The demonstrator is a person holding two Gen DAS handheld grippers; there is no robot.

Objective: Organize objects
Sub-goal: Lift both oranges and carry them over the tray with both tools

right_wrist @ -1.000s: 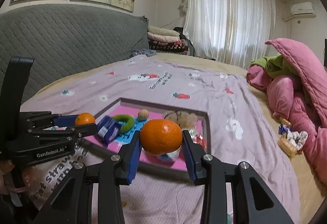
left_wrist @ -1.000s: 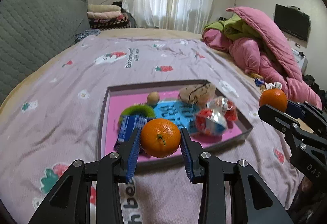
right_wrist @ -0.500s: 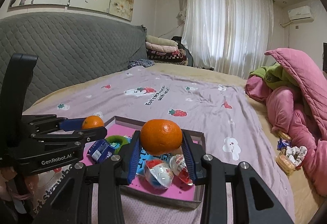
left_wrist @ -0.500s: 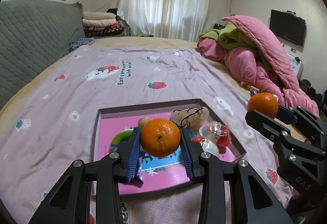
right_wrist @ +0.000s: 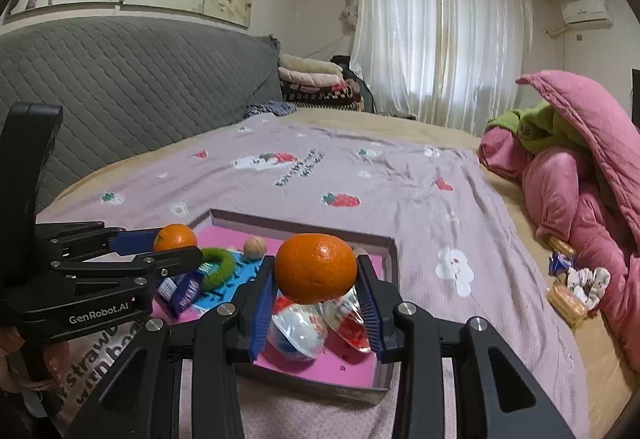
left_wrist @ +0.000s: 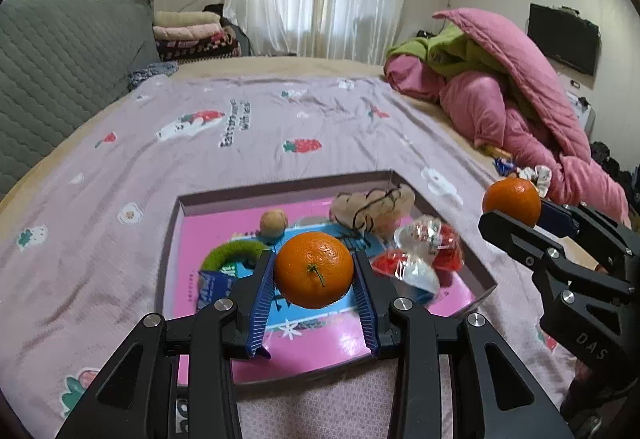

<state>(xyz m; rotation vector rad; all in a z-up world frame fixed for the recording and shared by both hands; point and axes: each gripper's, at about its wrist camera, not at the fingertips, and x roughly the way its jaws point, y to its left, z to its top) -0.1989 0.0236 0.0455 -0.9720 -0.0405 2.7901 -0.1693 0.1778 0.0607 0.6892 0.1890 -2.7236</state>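
Observation:
My left gripper (left_wrist: pixel 314 281) is shut on an orange mandarin (left_wrist: pixel 314 270), which hangs over the middle of a shallow box tray (left_wrist: pixel 280 185) with a pink floor. My right gripper (right_wrist: pixel 316 285) is shut on a second mandarin (right_wrist: pixel 316 273) above the tray's (right_wrist: pixel 304 225) right part. Each wrist view shows the other gripper too: the right gripper (left_wrist: pixel 515 205) at the right with its mandarin (left_wrist: pixel 512 201), the left gripper (right_wrist: pixel 176 243) at the left with its mandarin (right_wrist: pixel 175 237). In the tray lie a walnut (left_wrist: pixel 274 223), a green ring (left_wrist: pixel 234 253), a blue packet (left_wrist: pixel 212 285), a beige pouch (left_wrist: pixel 372 209) and clear plastic eggs (left_wrist: pixel 424 259).
The tray rests on a lilac strawberry-print bedspread (left_wrist: pixel 240 127). A heap of pink and green quilts (left_wrist: pixel 500 87) fills the right side. Snack packets (right_wrist: pixel 572 287) lie by the right bed edge. A grey quilted headboard (right_wrist: pixel 140 87) runs along the left, with folded blankets (right_wrist: pixel 312 79) behind.
Both grippers have moved forward with their mandarins, from the tray's near edge to above its inside. The tray now looks nearer and lower in both views. Neither grip has changed.

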